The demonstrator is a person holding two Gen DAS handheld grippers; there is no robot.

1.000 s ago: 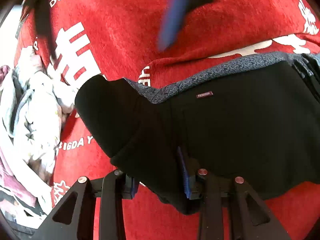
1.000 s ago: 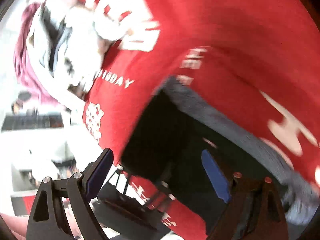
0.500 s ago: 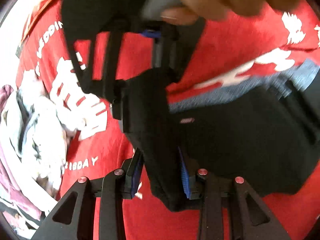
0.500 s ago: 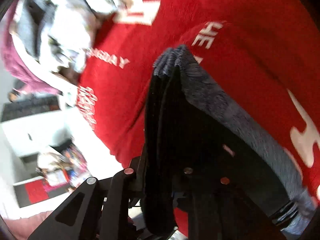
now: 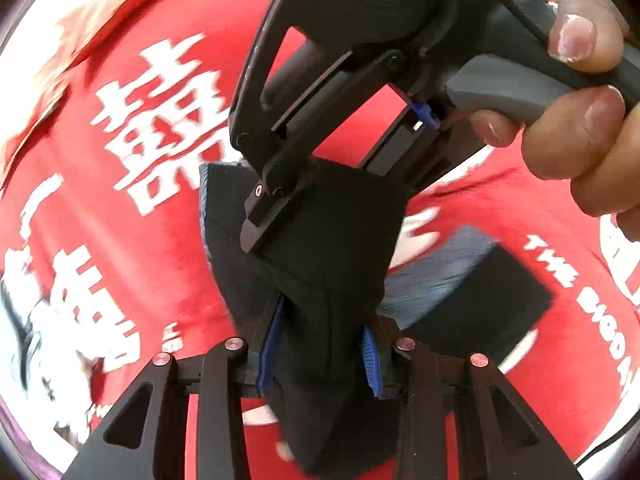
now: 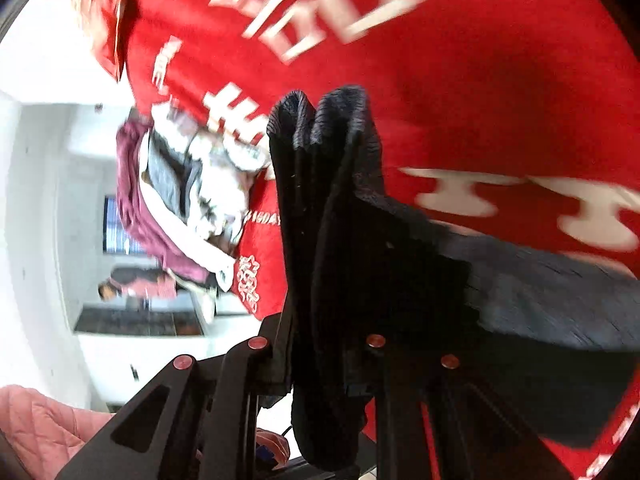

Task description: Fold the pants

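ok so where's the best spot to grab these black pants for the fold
By the bunched, ribbed waistband end of the black pants, where the layers stack thick enough to pinch. Come from the open edge, jaws straddling all layers, as both grippers do: the left gripper is shut on a lower fold, the right gripper on the waistband end. The rest trails over the red cloth.

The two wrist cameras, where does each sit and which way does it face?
Left wrist: on the left tool, looking down at black pants over the red cloth; the right tool and a hand show.
Right wrist: on the right tool, facing the pants, a clothes pile beyond.
Shared: pants, cloth.
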